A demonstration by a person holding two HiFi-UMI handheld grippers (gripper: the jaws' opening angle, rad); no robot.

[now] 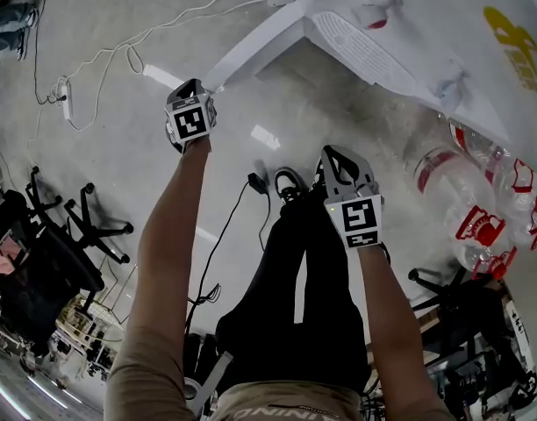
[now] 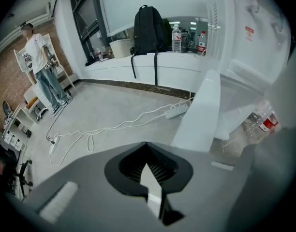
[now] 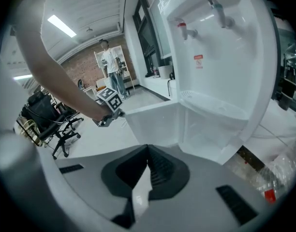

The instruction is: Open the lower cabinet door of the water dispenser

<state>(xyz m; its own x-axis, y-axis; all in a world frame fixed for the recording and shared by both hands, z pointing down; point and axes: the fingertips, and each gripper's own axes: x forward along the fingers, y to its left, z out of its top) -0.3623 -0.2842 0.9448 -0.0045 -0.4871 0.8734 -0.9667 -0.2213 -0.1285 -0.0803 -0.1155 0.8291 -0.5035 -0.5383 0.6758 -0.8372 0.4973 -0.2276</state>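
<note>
Nearest the person, the right gripper (image 1: 337, 163) hangs over the dark trouser legs, well short of the machine. Its own view shows its jaws closed together with nothing between them, so it takes no part in the work. Further out and to the left, the left gripper (image 1: 191, 93) is also closed on nothing. It sits at the free outer edge of the lower cabinet door (image 1: 255, 46), touching it or just beside it; which one cannot be told. The door already stands swung well out from the water dispenser (image 1: 400, 33), a white panel reaching left from its hinge side below the drip tray (image 1: 361, 51). On the far right, empty bottles (image 1: 479, 200) lie on the floor beside the machine, and a white power cable (image 1: 119, 51) trails over the floor on the far left. The step in hand looks like the end of the swing, with the closed tool nudging the door by its edge instead of gripping it. The next move likely calls for a last light push to the left if the door should open wider, keeping contact on the edge so it does not slip off, and then drawing the tool clear.
</note>
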